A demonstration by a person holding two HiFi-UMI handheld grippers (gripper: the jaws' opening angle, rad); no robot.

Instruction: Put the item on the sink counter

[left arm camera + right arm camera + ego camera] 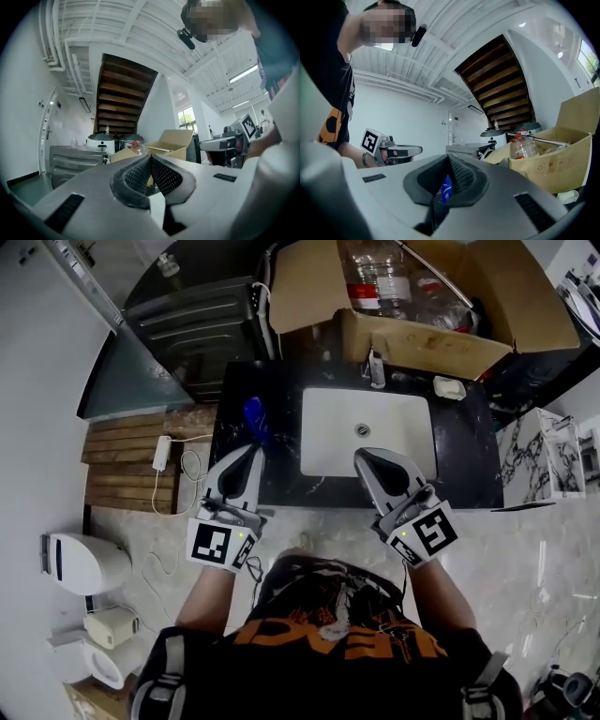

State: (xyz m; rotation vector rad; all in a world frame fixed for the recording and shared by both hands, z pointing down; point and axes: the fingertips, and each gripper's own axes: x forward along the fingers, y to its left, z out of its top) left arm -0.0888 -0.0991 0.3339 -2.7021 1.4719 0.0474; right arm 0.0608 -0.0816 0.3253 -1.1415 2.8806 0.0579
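Note:
A blue bottle (252, 415) stands on the black sink counter (464, 451), left of the white basin (328, 432). My left gripper (255, 452) hovers just in front of it, jaws shut and nothing between them; in the left gripper view the pads (159, 174) meet at the tip. Over the basin's front right corner, my right gripper (362, 457) is also shut and empty. The right gripper view shows the blue bottle (446, 187) far off through the slit behind the closed tips, and the left gripper (393, 152) at the left.
A faucet (376, 371) and a soap dish (449, 387) sit at the counter's back edge. Behind them is an open cardboard box (422, 343) with clear plastic bottles (380, 282). A grey metal cabinet (202, 329), wooden boards (127, 465) and a power strip (162, 453) lie left.

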